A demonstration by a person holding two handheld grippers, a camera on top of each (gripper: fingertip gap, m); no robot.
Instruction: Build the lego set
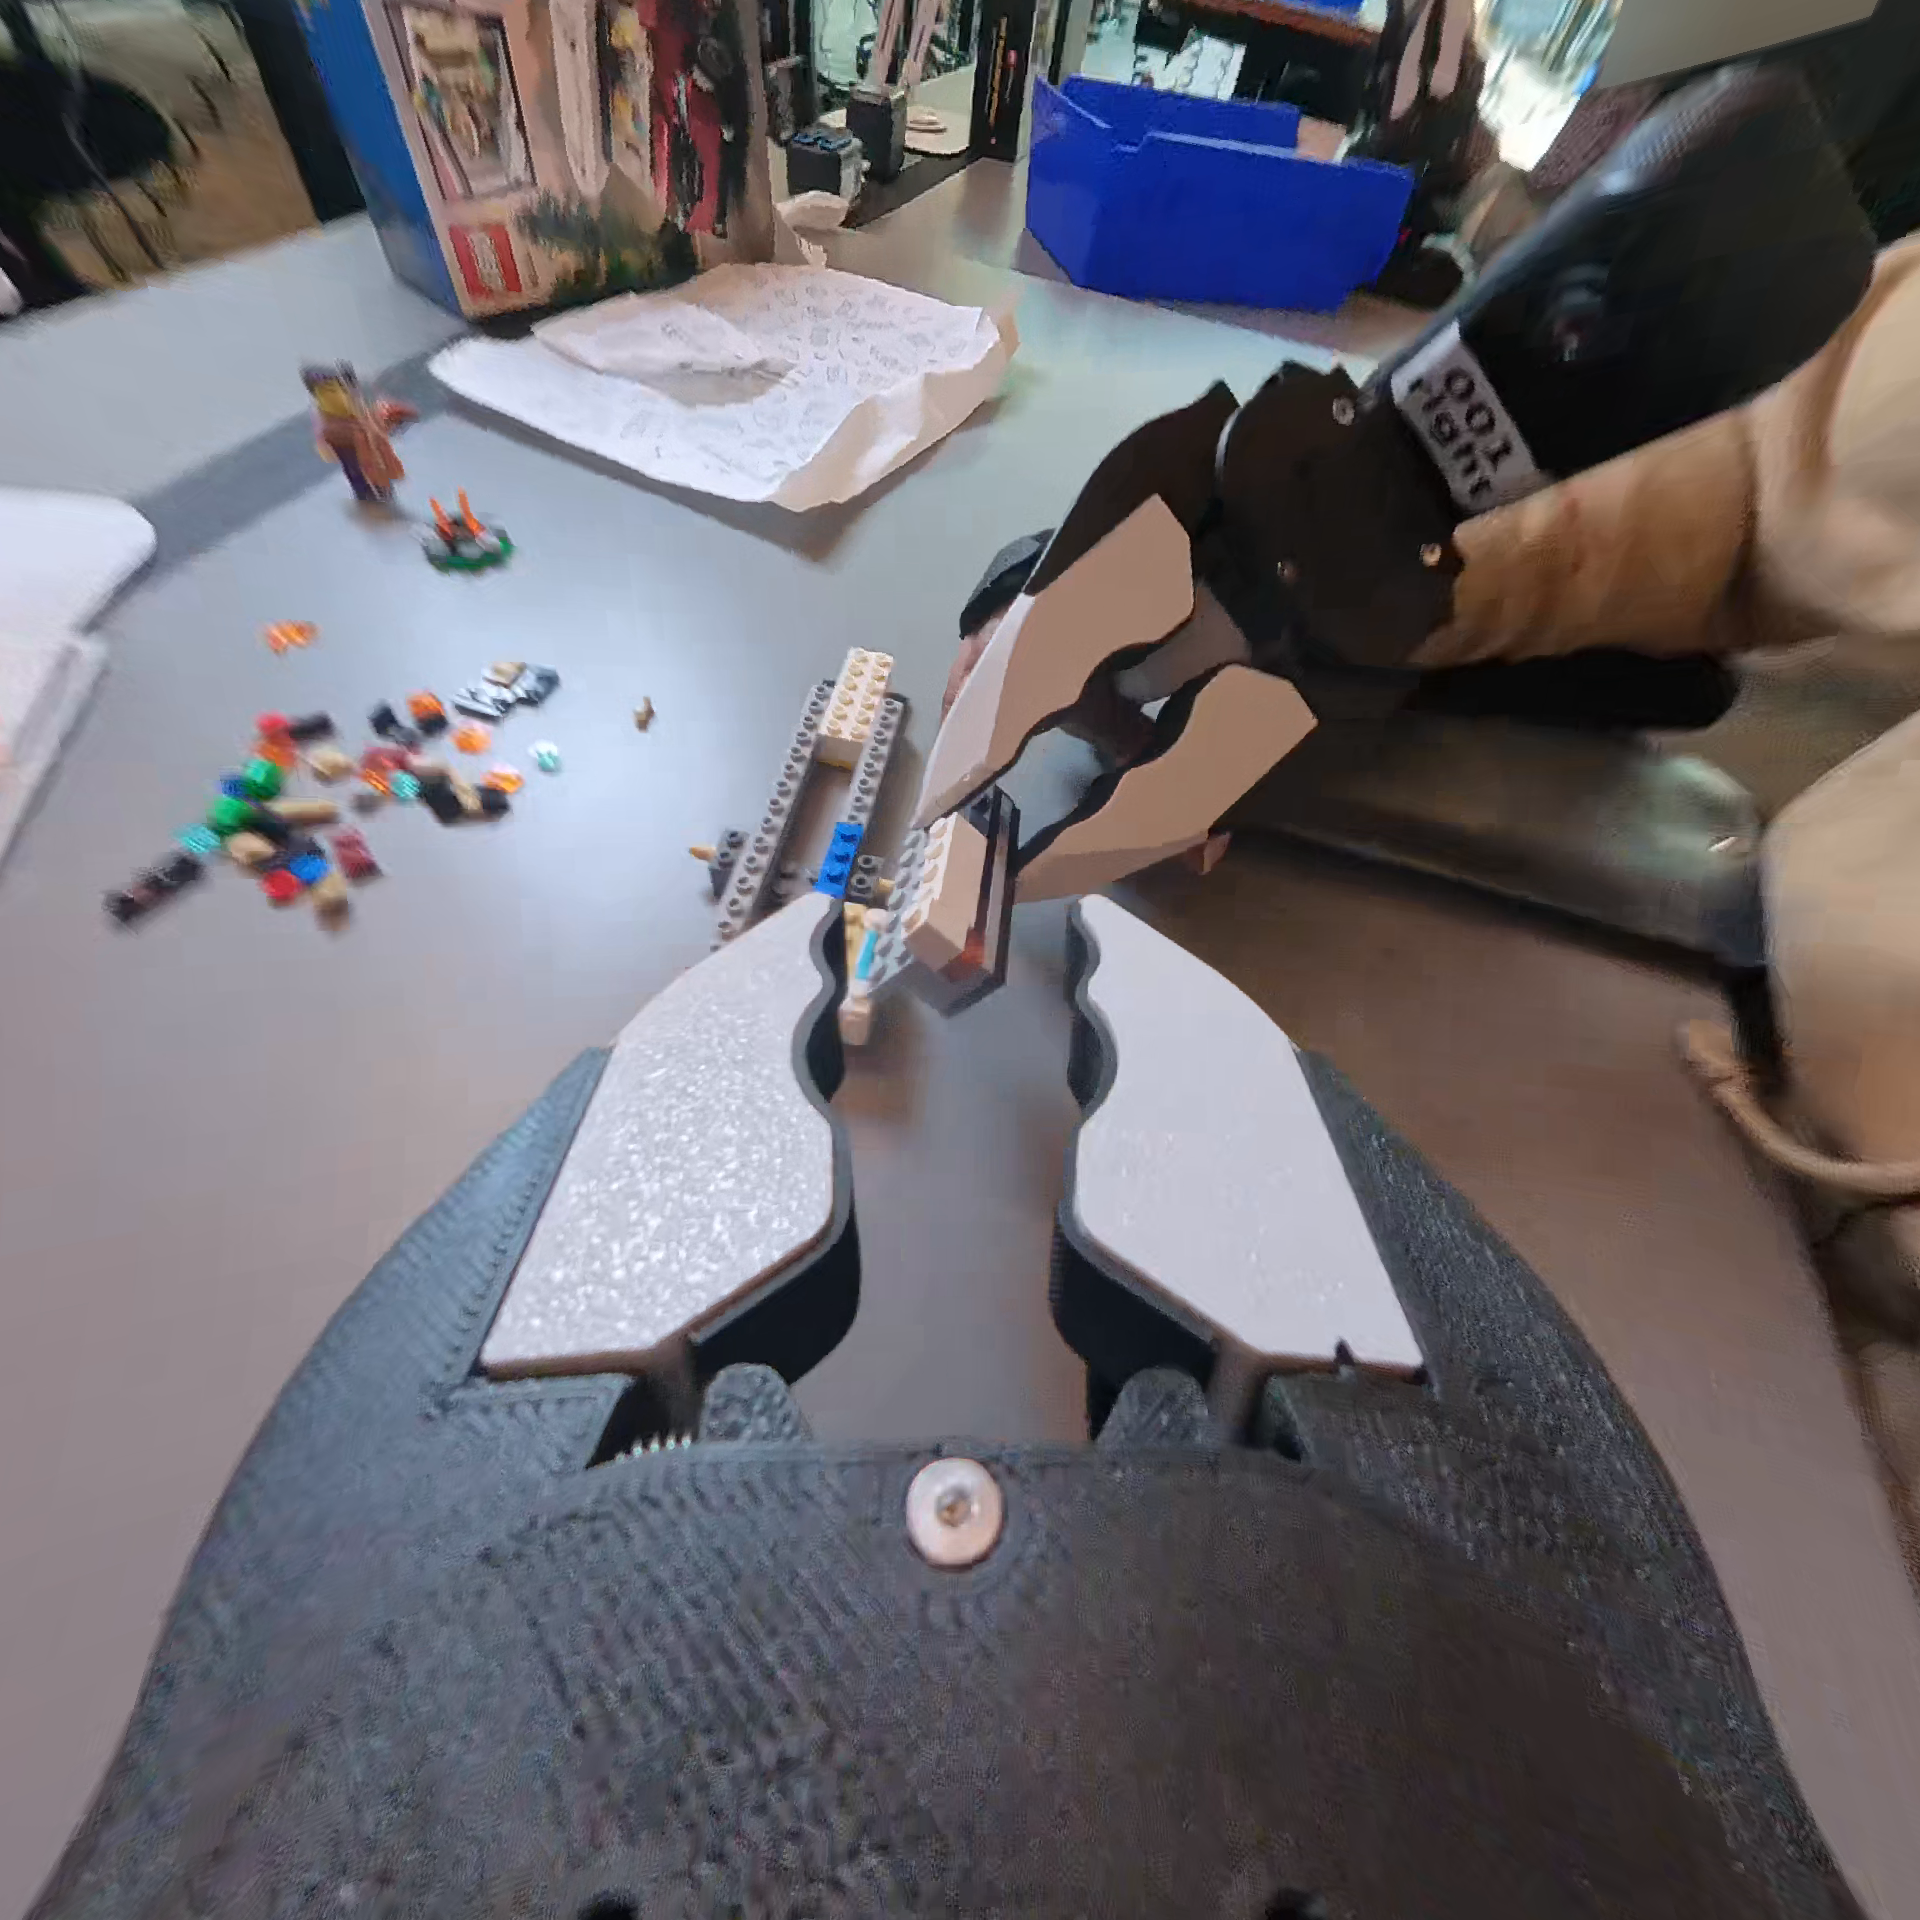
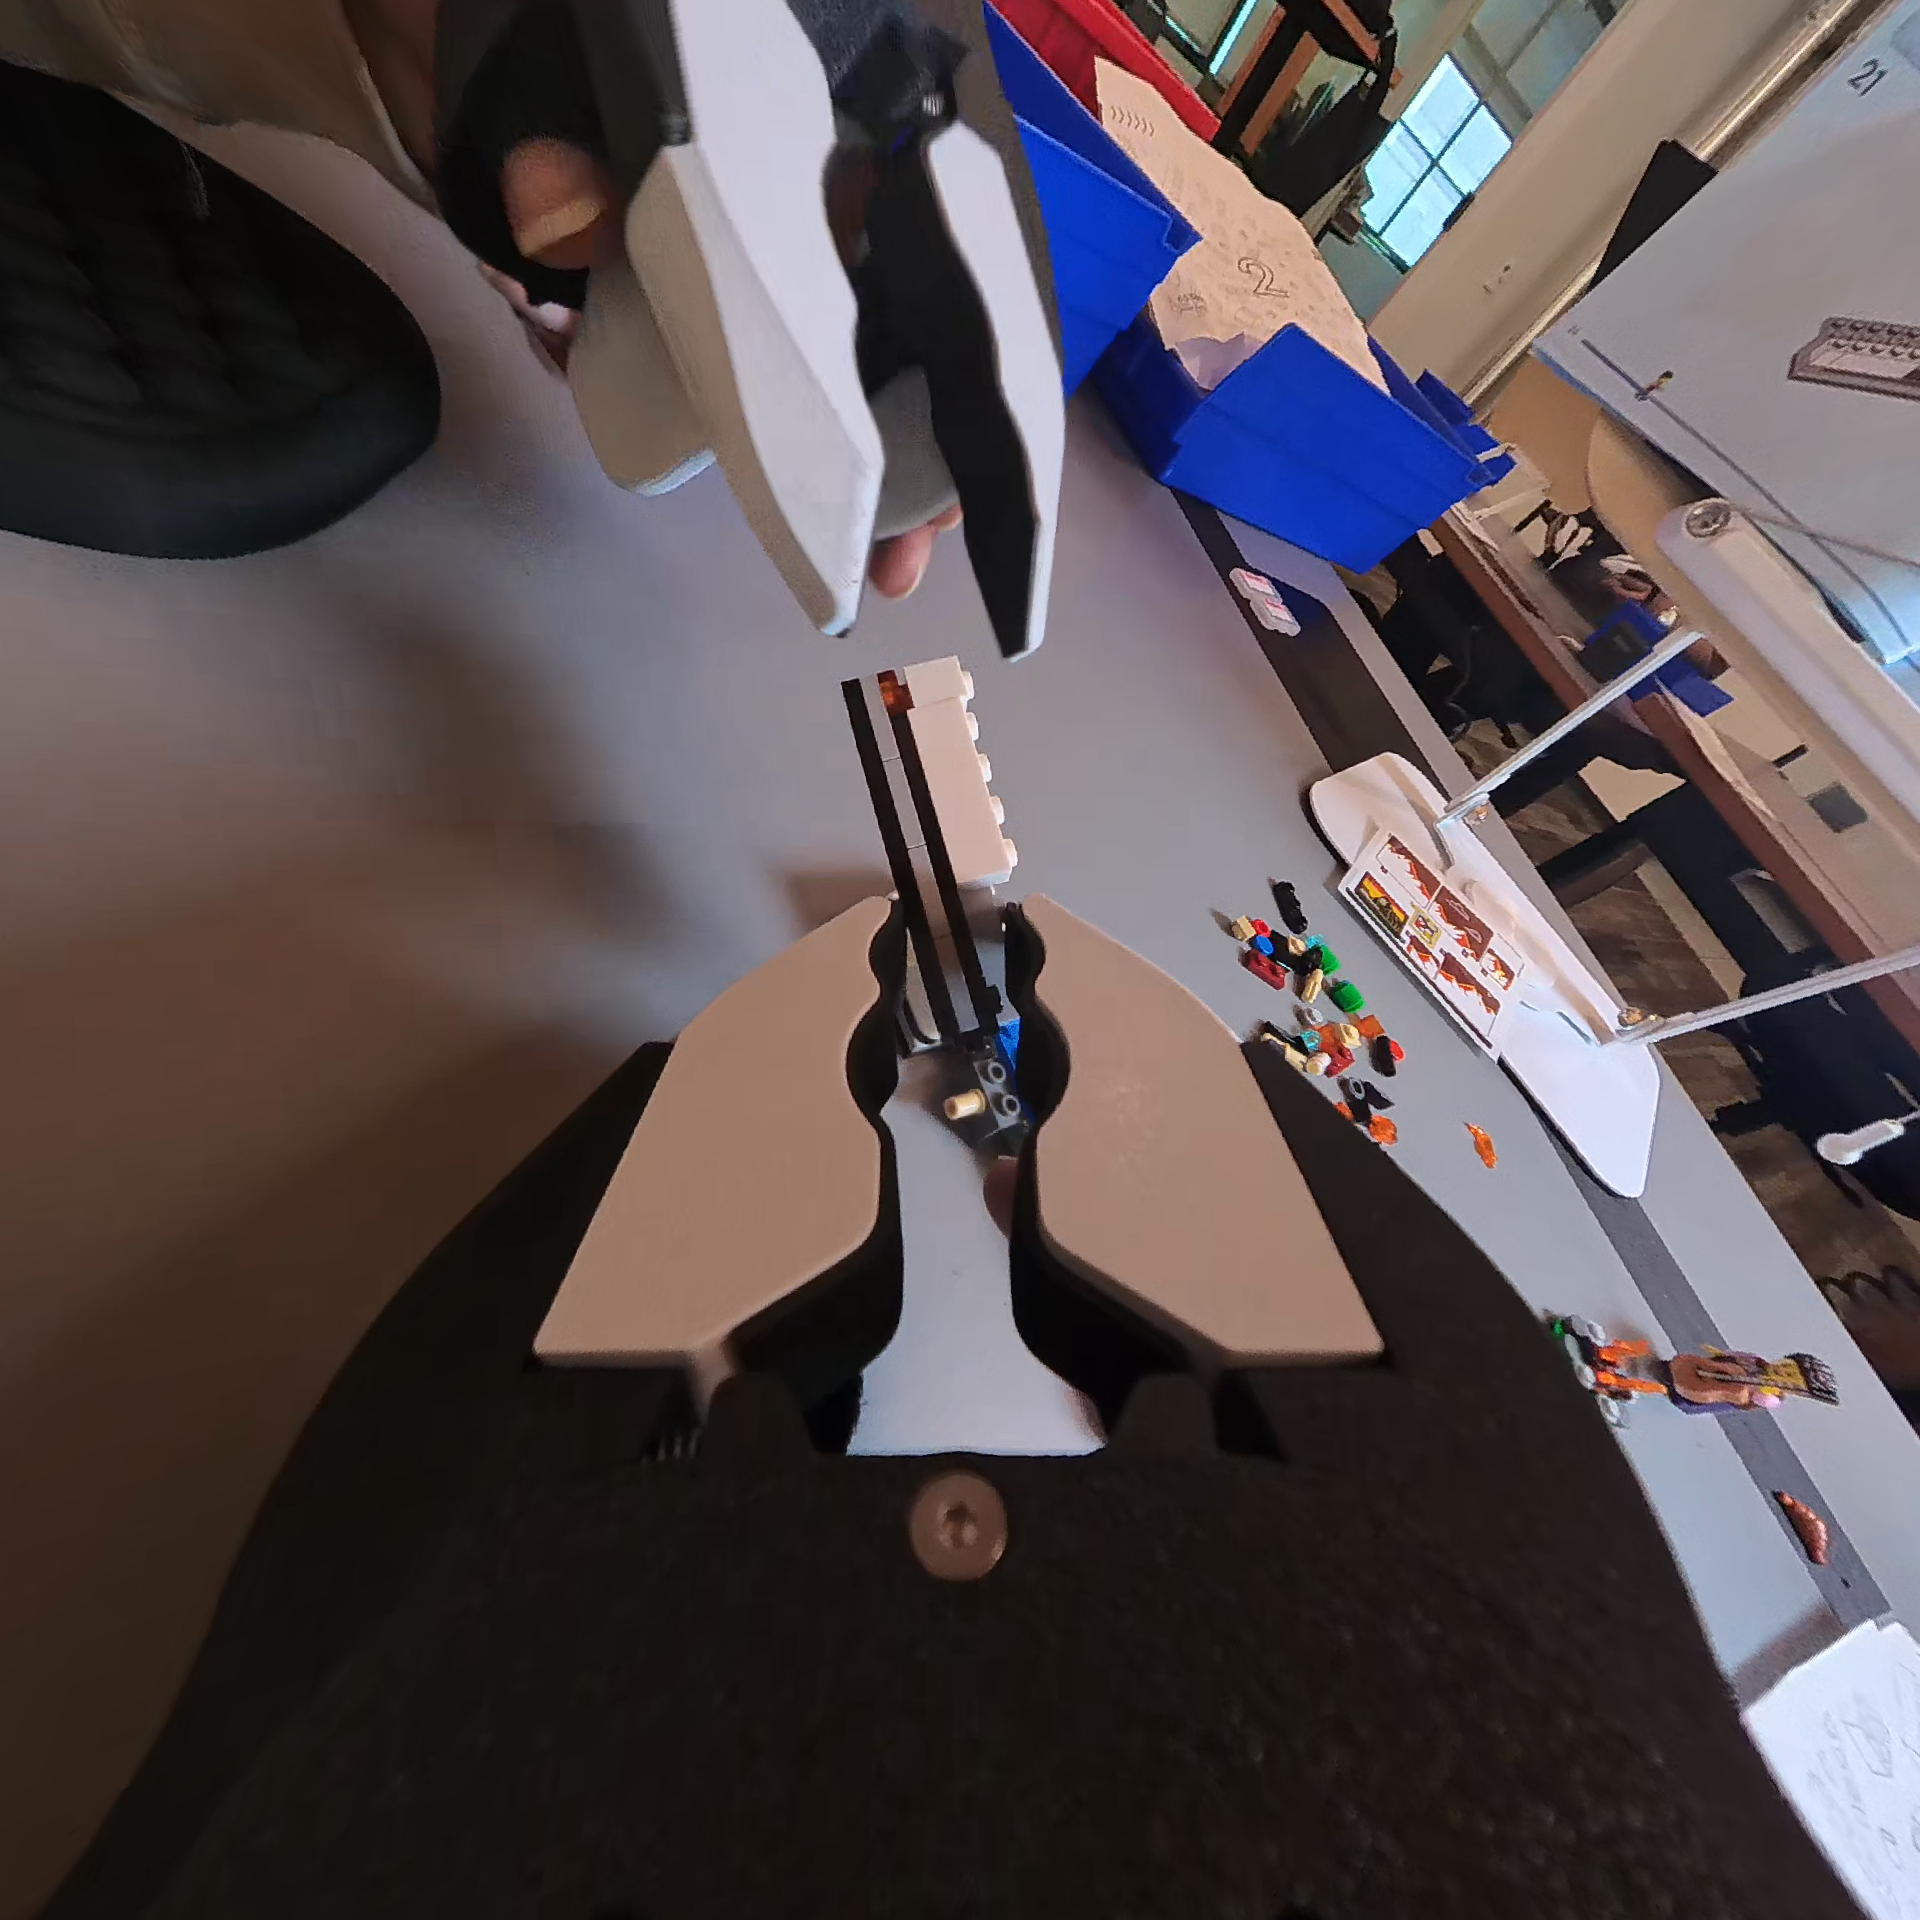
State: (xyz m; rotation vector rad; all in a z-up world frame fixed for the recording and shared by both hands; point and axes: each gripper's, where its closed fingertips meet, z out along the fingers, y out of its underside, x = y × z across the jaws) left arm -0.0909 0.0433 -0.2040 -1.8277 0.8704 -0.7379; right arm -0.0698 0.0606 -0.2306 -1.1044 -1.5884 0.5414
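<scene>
My right gripper [image 2: 956, 914] is shut on a sub-assembly of black plates and pale bricks [image 2: 935, 790]. In the left wrist view the right gripper [image 1: 977, 847] holds this sub-assembly [image 1: 961, 914] tilted over the near end of a long grey frame [image 1: 821, 800]. The frame lies on the table with a tan brick [image 1: 857, 696] and a blue piece [image 1: 842, 862] on it. I cannot tell whether the sub-assembly and frame touch. My left gripper [image 1: 956, 935] is open and empty, just in front of the sub-assembly. It also shows in the right wrist view [image 2: 925, 636].
Loose small pieces [image 1: 312, 790] lie left of the frame, and show in the right wrist view [image 2: 1314, 997]. A minifigure [image 1: 358, 436], a small round build [image 1: 468, 535], a paper bag [image 1: 748, 384], the set box [image 1: 540, 145] and blue bins [image 1: 1205, 208] stand farther back. A white stand [image 2: 1558, 1091] is at the table edge. Left tips to right tips: about 5 centimetres.
</scene>
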